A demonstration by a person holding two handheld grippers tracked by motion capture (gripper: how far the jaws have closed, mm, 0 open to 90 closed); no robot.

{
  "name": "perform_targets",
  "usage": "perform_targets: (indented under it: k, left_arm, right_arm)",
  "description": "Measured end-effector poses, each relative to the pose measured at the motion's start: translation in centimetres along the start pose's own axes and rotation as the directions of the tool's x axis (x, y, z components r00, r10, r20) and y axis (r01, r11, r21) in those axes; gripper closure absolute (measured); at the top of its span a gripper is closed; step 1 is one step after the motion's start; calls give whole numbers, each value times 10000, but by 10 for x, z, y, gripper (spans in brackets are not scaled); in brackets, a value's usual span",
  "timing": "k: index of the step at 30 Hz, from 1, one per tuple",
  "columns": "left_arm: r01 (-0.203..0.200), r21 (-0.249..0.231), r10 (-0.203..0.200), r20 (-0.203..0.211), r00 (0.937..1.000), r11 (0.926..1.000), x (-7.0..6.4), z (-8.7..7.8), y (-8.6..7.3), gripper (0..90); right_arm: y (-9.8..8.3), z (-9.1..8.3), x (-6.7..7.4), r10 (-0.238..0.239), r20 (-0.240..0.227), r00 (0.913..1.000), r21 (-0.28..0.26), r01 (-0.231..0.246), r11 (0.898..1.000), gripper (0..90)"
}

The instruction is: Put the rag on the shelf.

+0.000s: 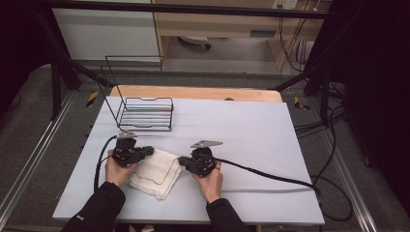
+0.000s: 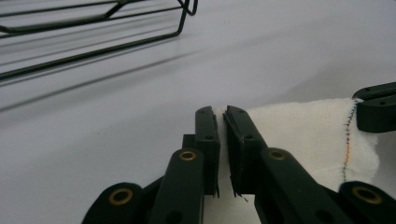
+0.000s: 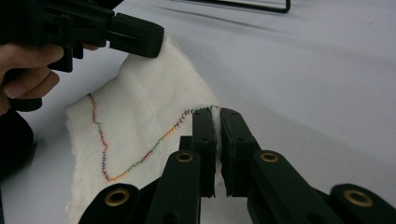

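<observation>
The folded white cloth (image 1: 155, 171) lies on the near part of the surface (image 1: 251, 130), between the person's two hands, its edge stitched in multicoloured thread. The wire rack (image 1: 145, 113) stands well apart from it, toward the far left.

Left gripper (image 1: 149, 152): jaws pressed together on the far left corner of the cloth. In the left gripper view, white fabric sits between the pads of this gripper (image 2: 223, 122), with only a thin gap between the jaws. It is pinching the cloth.

Right gripper (image 1: 183, 161): jaws likewise pressed together. In the right gripper view this gripper (image 3: 218, 121) pinches the cloth's right edge, right at the stitched hem, with fabric visible between the pads.

Key relation: the two grip points lie at opposite ends of the cloth's far edge, left gripper at the left end, right gripper at the right. The line between them runs roughly left to right across the surface, slightly slanted, with the right end a little nearer the person. The body of the cloth extends from this line toward the person and rests flat on the surface.

Judgement: both corners appear secured, so the cloth looks ready to be lifted or opened out. Either move turns on the two hands travelling together, keeping the held edge taut. Uneven travel could pull a corner free, as each gripper holds only a small bite of fabric. The rack is nearer the left hand.
</observation>
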State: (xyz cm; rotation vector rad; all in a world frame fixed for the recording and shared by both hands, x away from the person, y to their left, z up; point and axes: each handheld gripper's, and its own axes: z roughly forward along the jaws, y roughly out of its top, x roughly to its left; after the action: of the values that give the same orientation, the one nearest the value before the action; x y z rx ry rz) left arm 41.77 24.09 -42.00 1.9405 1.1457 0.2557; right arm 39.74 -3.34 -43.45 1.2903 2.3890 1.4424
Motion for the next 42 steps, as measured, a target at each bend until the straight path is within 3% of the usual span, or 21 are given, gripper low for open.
perform_targets:
  k: [4, 11, 16, 18, 24, 29, 35, 42]
  left_arm:
    - [-36, -375, 36, 6, 10000, 9993, -2, -13, 2, 829]
    - [-290, -992, 294, 27, 9996, 9946, -9, -31, 6, 829]
    - [-503, -1475, 494, -96, 9987, 9878, -16, -43, 9, 830]
    - [-534, -1679, 514, -163, 9985, 9844, -18, -47, 9, 830]
    - [-559, -2385, 534, -167, 9984, 9695, -20, -61, 11, 830]
    - [-609, -2895, 553, -275, 9981, 9552, -22, -69, 13, 830]
    - [-684, -3281, 655, -199, 9977, 9422, -28, -77, 16, 830]
    - [-751, -3797, 689, -299, 9972, 9221, -33, -87, 22, 830]
  right_arm:
    - [5, -4, 7, -484, 32, 9988, -174, 484, 9987, 852]
    - [13, -15, 12, -814, -197, 9965, -678, 799, 9945, 853]
    - [18, -24, 15, -1260, -182, 9919, -1098, 1233, 9863, 853]
    - [22, -28, 20, -1641, -92, 9864, -1400, 1612, 9769, 853]
    - [29, -34, 25, -1854, -117, 9826, -1834, 1801, 9664, 853]
    - [37, -41, 32, -2286, 30, 9735, -2206, 2237, 9494, 853]
    - [45, -49, 33, -2342, 110, 9721, -2505, 2295, 9405, 853]
    - [58, -60, 39, -2621, 275, 9646, -2881, 2587, 9220, 855]
